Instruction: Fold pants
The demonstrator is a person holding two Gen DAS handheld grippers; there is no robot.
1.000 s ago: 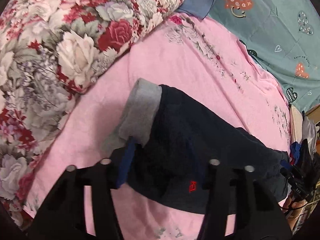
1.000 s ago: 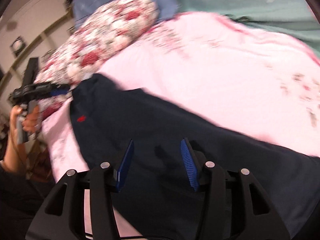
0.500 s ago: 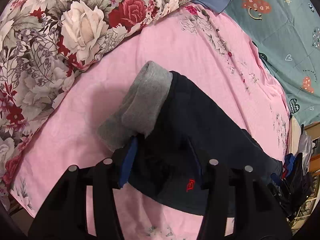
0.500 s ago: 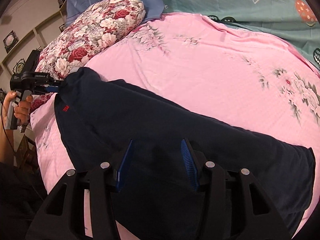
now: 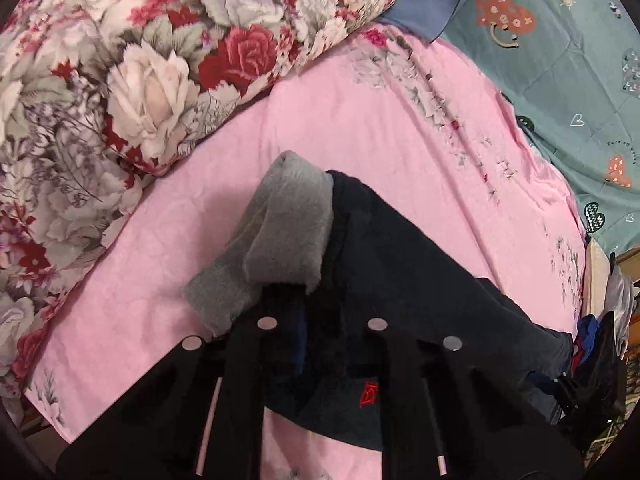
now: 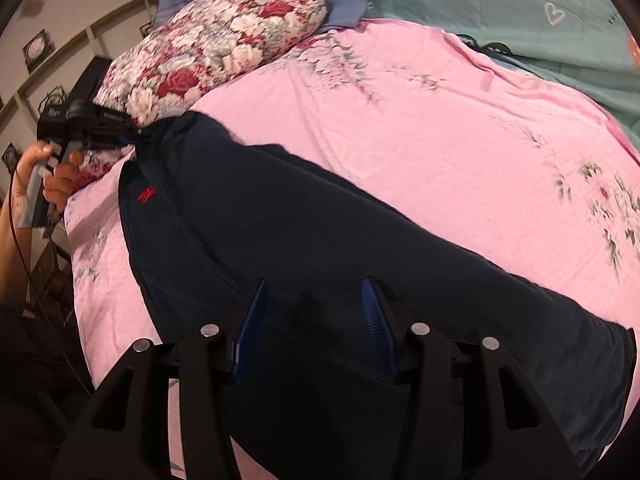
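My left tongs (image 5: 320,344) have just closed on the pants (image 6: 300,232) waistband; right tongs (image 6: 312,320) hover half-open, empty. Ready to fold.

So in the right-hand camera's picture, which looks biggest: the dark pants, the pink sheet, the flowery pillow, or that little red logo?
1. Pink sheet and dark pants: too alike in spread to rank, and the pants sit nearer the camera.
2. Flowery pillow.
3. Red logo, tiny.

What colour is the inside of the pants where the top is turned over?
Grey lining, against the dark navy pants. The left wrist view shows it best.
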